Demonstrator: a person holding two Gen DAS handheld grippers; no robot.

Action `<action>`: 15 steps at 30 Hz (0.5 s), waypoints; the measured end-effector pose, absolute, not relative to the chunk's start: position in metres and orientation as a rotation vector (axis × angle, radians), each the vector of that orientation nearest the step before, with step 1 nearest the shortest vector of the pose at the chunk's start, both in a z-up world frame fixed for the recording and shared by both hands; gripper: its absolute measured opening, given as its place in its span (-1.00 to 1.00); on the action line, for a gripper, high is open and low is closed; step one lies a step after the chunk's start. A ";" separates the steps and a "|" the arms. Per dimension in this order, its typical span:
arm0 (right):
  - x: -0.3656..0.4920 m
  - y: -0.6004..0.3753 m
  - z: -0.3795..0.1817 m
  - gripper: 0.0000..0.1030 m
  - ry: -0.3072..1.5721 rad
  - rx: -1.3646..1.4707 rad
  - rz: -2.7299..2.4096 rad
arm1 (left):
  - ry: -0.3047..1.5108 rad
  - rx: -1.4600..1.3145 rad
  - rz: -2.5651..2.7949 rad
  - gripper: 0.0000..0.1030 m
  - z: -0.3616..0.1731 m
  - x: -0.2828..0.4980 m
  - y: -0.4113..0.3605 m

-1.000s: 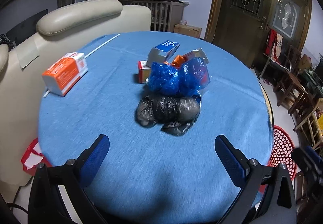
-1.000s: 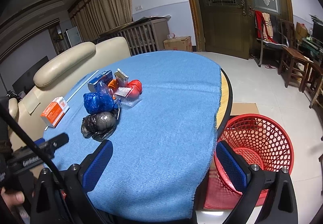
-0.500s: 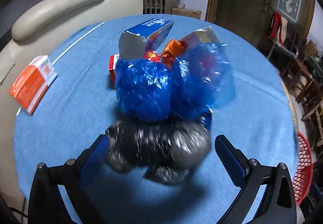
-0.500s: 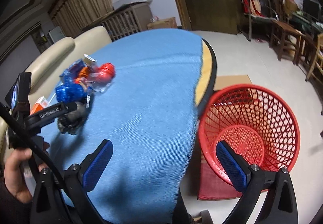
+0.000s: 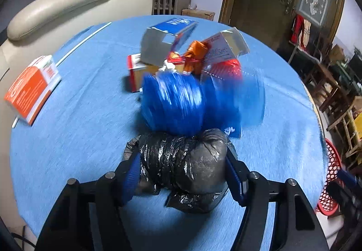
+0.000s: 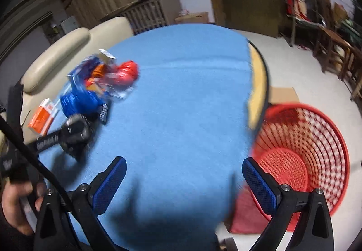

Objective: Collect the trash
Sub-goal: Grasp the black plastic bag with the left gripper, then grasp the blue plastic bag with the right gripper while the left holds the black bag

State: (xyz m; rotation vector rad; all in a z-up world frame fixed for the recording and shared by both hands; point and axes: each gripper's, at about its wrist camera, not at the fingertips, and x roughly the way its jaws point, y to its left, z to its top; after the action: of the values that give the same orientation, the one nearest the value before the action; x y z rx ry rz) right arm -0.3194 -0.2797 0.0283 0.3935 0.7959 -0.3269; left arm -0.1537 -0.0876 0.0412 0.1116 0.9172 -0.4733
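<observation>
The crumpled black plastic bag (image 5: 185,160) lies on the round table's blue cloth (image 5: 79,115), toward the table's near-left part as the right wrist view shows it, and sits at the near end of a heap of litter. The left gripper (image 5: 183,174) has just been closing on it: its blue pads (image 5: 130,174) now press into both sides of the bag, which bulges between them. Touching the bag on its far side is a crumpled blue plastic bag (image 5: 172,104), blurred, and beyond that a grey-and-blue carton (image 5: 165,43), a small red-and-white box (image 5: 135,70), an orange wrapper (image 5: 196,52), an opened white carton (image 5: 226,47) and something red (image 5: 228,67). An orange-and-white box (image 5: 31,90) lies apart near the table's left edge, by a cream sofa (image 5: 56,4).

The right gripper (image 6: 184,185) hovers over the near right part of the cloth with its blue pads (image 6: 108,183) spread wide and nothing between them. A red mesh basket (image 6: 316,138) stands on the floor just off the table's right edge. A hand (image 6: 13,203) grips the left tool's handle at the lower left.
</observation>
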 end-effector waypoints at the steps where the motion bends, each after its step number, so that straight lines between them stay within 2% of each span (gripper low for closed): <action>1: -0.311 -0.275 0.034 1.00 0.787 0.381 -0.309 | 0.918 0.105 -0.475 0.31 0.041 -0.156 -0.082; 9: -0.248 -0.233 0.069 1.00 0.740 0.292 -0.155 | 0.892 0.052 -0.455 0.29 0.047 -0.160 -0.028; 15: -0.204 -0.201 0.074 1.00 0.754 0.258 -0.028 | 0.863 0.032 -0.371 0.29 0.052 -0.161 0.011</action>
State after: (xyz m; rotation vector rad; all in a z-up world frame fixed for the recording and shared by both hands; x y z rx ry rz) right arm -0.2042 -0.2013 0.0737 0.2583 0.7540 -0.0282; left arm -0.1607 0.0111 0.0515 0.0319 0.8631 -0.3712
